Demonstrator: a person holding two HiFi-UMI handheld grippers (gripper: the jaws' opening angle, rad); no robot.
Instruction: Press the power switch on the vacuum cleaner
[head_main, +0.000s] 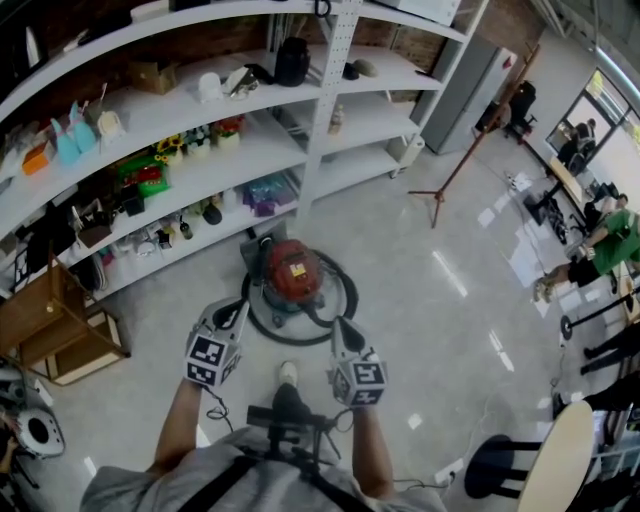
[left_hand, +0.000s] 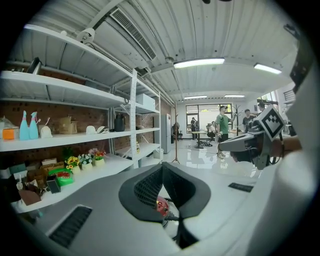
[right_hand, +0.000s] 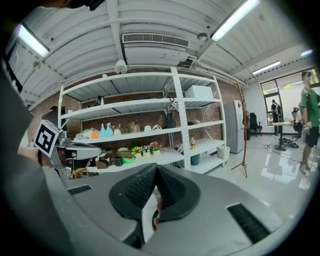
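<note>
In the head view the vacuum cleaner (head_main: 292, 272), a red canister with a black hose (head_main: 350, 292) looped round it, sits on the pale floor (head_main: 430, 290) just in front of the white shelves (head_main: 380, 125). It is ahead of and below both grippers. The left gripper (head_main: 238, 308) and the right gripper (head_main: 340, 325) are held side by side above its near edge, touching nothing. A yellow label shows on top of the canister, but the power switch itself cannot be picked out from here. In the left gripper view the two dark ribbed pads meet at their tips, pressed together on nothing, and a sliver of the red canister (left_hand: 161, 205) shows through the gap beneath them. In the right gripper view the jaws are likewise together at the tips and empty, with the shelves (right_hand: 150, 132) beyond them. The canister looks like a hard, stiff shell, probably heavy enough to stay put under a downward push, though it may roll if pushed sideways. The switch calls for no grasp: one pair of joined tips could serve as a blunt finger, coming straight down on it and staying clear of the limp hose.
</note>
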